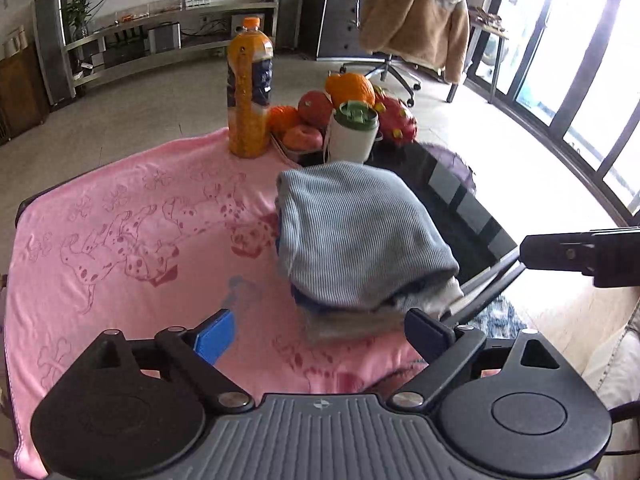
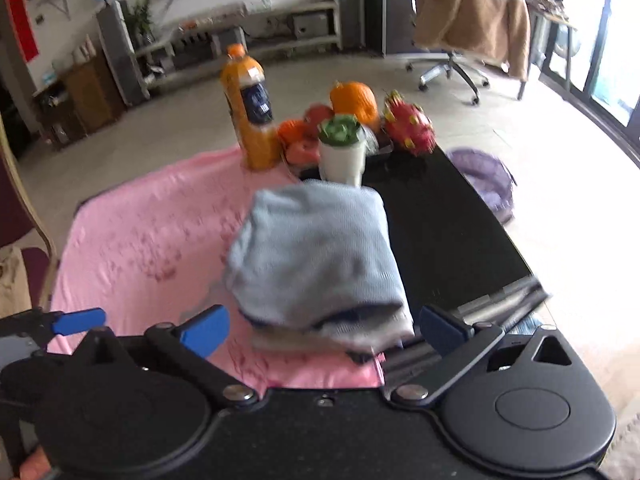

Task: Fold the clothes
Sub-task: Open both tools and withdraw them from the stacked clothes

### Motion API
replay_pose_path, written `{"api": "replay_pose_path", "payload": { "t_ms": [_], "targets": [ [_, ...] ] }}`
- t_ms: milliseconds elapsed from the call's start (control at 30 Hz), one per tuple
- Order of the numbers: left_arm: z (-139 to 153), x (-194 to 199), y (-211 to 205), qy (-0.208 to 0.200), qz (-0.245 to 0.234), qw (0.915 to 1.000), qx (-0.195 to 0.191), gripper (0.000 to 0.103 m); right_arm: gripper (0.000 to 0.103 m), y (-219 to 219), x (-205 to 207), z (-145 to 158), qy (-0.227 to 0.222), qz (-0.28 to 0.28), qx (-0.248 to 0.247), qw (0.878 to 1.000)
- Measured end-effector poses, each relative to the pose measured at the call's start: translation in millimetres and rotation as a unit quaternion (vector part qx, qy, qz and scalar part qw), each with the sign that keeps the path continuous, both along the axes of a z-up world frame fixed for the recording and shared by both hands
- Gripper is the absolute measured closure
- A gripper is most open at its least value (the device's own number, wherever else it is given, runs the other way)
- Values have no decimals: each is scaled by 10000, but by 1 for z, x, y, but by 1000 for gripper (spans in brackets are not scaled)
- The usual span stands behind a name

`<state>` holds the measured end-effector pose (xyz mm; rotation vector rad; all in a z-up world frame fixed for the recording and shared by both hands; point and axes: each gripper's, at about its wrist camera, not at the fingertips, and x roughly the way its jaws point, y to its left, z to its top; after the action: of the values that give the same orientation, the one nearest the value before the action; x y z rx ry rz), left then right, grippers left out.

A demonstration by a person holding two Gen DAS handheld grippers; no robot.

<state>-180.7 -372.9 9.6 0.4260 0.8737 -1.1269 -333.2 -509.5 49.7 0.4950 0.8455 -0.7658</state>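
Observation:
A stack of folded clothes, topped by a light blue ribbed garment point(image 1: 356, 236), sits on the right part of a pink dog-print cloth point(image 1: 120, 240) over the table. It also shows in the right wrist view point(image 2: 316, 256). My left gripper point(image 1: 320, 332) is open and empty, just in front of the stack's near edge. My right gripper point(image 2: 324, 330) is open and empty, its fingers either side of the stack's near end. The right gripper shows at the right edge of the left wrist view point(image 1: 580, 254). The left gripper's blue finger shows at the left of the right wrist view point(image 2: 78, 322).
Behind the stack stand an orange juice bottle point(image 1: 250, 92), a white cup with a green lid point(image 1: 352, 132) and a tray of fruit point(image 1: 352, 96). Bare black tabletop point(image 2: 440, 220) lies to the right. An office chair with a tan coat point(image 1: 416, 20) stands beyond.

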Motion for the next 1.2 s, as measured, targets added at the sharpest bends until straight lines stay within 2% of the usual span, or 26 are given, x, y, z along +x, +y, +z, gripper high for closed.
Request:
{"api": "replay_pose_path", "payload": {
  "t_ms": [200,467,700,1200],
  "targets": [
    [-6,-13,3,-76,-9,9999,83,7,0,16,-10,-7,253,-311,-132,9991],
    [-7,-23,0,-151,4,9997,170,3,0,17,-7,-14,754,-390,-70,9964],
    [-9,-26,-2,-149,28,9996,228,3,0,11,-18,-20,435,-637,88,9970],
    [-6,-32,-3,-175,45,9996,234,3,0,17,-21,-21,446,-562,26,9974]
  ]
}}
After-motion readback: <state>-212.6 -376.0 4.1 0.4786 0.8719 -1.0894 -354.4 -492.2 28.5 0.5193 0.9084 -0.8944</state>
